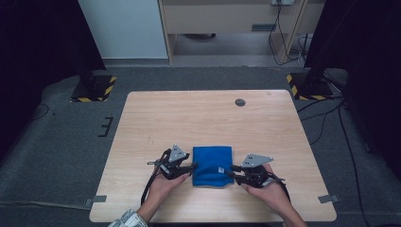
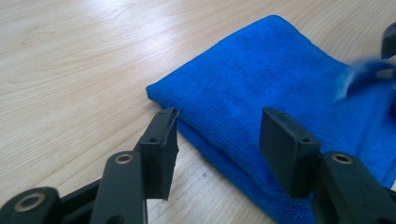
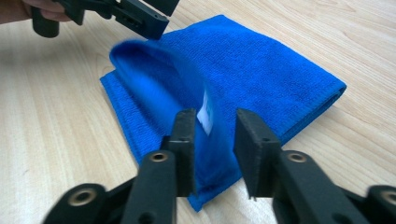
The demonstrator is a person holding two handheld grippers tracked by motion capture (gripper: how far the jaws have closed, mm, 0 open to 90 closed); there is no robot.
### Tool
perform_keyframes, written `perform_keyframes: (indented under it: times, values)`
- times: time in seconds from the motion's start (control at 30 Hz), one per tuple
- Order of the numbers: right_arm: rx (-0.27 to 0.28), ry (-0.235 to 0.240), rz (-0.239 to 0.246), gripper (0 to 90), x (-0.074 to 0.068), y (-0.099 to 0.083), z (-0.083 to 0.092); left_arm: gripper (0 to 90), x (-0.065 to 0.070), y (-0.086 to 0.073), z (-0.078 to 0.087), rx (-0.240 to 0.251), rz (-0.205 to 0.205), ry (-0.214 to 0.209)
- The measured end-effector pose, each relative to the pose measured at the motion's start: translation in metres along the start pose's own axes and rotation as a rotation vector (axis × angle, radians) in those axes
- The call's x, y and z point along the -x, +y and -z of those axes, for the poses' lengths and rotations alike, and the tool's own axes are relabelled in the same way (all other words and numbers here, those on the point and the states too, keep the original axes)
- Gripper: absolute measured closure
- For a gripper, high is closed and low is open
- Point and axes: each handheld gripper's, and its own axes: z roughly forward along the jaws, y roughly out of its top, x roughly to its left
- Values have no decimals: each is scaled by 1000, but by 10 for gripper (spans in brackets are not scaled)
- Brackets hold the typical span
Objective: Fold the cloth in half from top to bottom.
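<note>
A folded blue cloth [image 1: 213, 165] lies near the front edge of the wooden table [image 1: 189, 118]. My left gripper [image 1: 193, 169] is at its left edge and my right gripper [image 1: 233, 171] at its right edge. In the left gripper view the jaws [image 2: 219, 126] stand apart over the cloth's [image 2: 261, 79] folded edge without pressing on it. In the right gripper view a loose, blurred flap with a white label [image 3: 204, 112] hangs between the parted jaws [image 3: 215, 126], above the rest of the cloth [image 3: 261, 70]. The left gripper [image 3: 135, 16] shows beyond it.
A round grey grommet [image 1: 240, 102] sits near the table's far edge. Two stand bases with yellow-black tape [image 1: 93, 87] [image 1: 307, 85] rest on the carpet behind the table. Grey tape strips [image 1: 96, 199] [image 1: 328, 198] mark the front corners.
</note>
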Motion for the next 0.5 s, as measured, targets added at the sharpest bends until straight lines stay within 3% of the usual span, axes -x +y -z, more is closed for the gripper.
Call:
perform_keyframes:
  times: [0.1, 0.23, 0.4, 0.5]
  values:
    - [20, 5, -10, 591, 0, 2, 5, 434, -2, -1, 0, -10, 1, 11]
    - [51, -39, -49, 547, 9, 6, 4, 418, -1, -2, -1, -20, -9, 8]
    - [26, -102, -86, 526, 17, 9, -12, 361, 2, -2, -3, -27, -17, 8]
    - [-12, -103, -62, 501, 15, 8, -20, 308, 2, -3, -4, -42, -18, 8]
